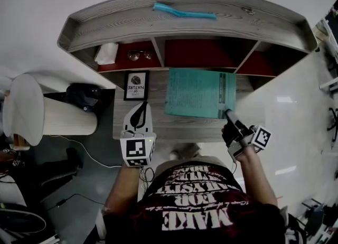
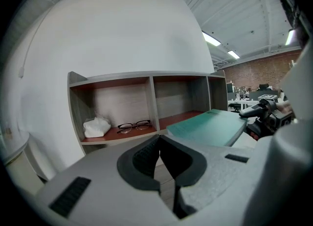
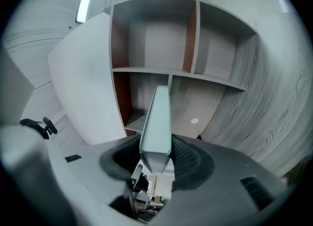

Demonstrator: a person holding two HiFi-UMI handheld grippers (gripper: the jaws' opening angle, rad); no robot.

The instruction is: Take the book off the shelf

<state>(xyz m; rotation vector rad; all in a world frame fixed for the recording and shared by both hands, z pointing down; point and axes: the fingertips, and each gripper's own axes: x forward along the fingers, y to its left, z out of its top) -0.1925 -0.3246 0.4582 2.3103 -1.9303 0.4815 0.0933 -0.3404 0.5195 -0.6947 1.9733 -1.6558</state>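
Out in front of the middle compartment of the shelf [image 1: 185,18], the teal book [image 1: 199,92] lay flat and was pretty much clear of the opening. Only its far edge was level with the shelf's front lip, and I couldn't tell if it was touching there. So my read: this was the tail end of the pull-out step, grab already done.

The right tongs [image 1: 228,113] were clamped on the near right corner of the book. In the right gripper view the book [image 3: 157,117] ran edge-on straight between the pads, pinched from both faces. That gripper sat roughly level and rolled onto its side to match the flat book, with the forearm coming in from the lower right.

The left tongs [image 1: 140,112] were closed with nothing in them, pointing a bit downward at the shelf over the wooden counter [image 1: 158,127], just in front of a small framed card [image 1: 136,85].

Next move, I'd guess: keep drawing it straight back and keep it level. A corner grip on a wide book probably wants to sag, so the free hand supporting the left edge wouldn't hurt.
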